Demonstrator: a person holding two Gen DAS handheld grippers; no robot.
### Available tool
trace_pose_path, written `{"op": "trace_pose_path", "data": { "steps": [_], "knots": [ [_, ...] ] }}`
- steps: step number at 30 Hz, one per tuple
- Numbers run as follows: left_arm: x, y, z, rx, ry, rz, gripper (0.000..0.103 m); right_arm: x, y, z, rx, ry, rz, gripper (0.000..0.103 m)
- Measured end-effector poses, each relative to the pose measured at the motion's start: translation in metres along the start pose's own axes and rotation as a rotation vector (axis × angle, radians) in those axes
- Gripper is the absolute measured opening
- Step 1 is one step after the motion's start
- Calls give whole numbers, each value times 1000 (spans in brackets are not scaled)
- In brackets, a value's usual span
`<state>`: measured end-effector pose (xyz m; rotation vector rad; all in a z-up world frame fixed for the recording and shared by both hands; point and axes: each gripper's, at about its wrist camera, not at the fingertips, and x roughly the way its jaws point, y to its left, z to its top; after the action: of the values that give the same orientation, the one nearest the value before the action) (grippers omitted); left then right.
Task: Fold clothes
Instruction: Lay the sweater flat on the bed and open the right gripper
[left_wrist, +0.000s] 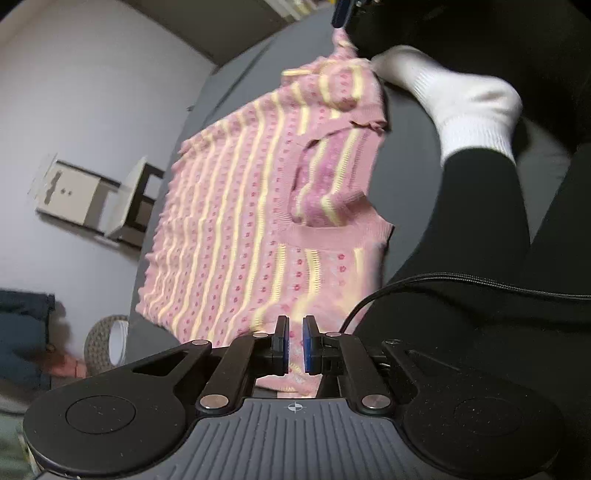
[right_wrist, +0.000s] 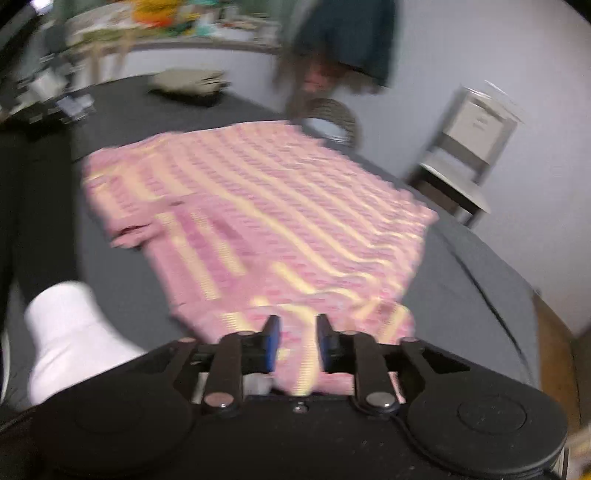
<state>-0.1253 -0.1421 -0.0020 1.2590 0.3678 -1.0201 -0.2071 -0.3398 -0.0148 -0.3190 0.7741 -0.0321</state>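
Sweater (left_wrist: 251, 206) edge pinched between both grippers' fingers (left_wrist: 282, 345).

The pink sweater (left_wrist: 236, 206) was a bumpy, ribbed knit — the grey sheet (right_wrist: 461, 280) matt cloth, the sock (left_wrist: 461, 107) soft ribbed cotton.
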Motion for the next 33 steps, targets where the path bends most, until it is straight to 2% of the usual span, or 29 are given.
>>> {"op": "trace_pose_path", "data": {
  "steps": [2, 4, 7, 10, 13, 17, 18, 20, 21, 22, 24, 27, 28, 33],
  "knots": [
    [-1, 14, 4, -134, -43, 10, 7, 9, -29, -1, 99, 16, -72, 34],
    [-1, 26, 9, -274, -109, 6, 7, 29, -71, -6, 273, 88, -86, 34],
    [4, 39, 21, -428, -205, 1, 8, 59, -129, -17, 533, 229, -25, 34],
    [16, 47, 26, -506, -254, 0, 8, 87, -167, -31, 717, 351, 46, 34],
    [29, 49, 24, -527, -231, 27, 8, 114, -184, -42, 828, 470, 160, 37],
    [38, 54, 4, -569, -183, 31, 8, 139, -189, -56, 930, 618, 247, 42],
    [38, 56, -2, -584, -171, 32, 8, 143, -190, -60, 948, 639, 258, 46],
    [38, 56, -14, -613, -159, 37, 8, 149, -192, -67, 985, 681, 281, 45],
    [37, 56, -19, -629, -154, 40, 8, 150, -193, -70, 1008, 689, 307, 41],
    [38, 56, -24, -645, -150, 42, 8, 152, -193, -74, 1031, 696, 333, 29],
    [40, 56, -31, -676, -146, 44, 8, 155, -191, -76, 1063, 685, 377, 9],
    [46, 54, -37, -703, -133, 39, 8, 148, -189, -70, 1049, 635, 359, 5],
    [48, 54, -38, -706, -128, 38, 8, 142, -189, -64, 1015, 612, 318, 5],
    [52, 55, -41, -726, -128, 21, 8, 103, -191, -31, 715, 477, -4, 5]
  ]
}}
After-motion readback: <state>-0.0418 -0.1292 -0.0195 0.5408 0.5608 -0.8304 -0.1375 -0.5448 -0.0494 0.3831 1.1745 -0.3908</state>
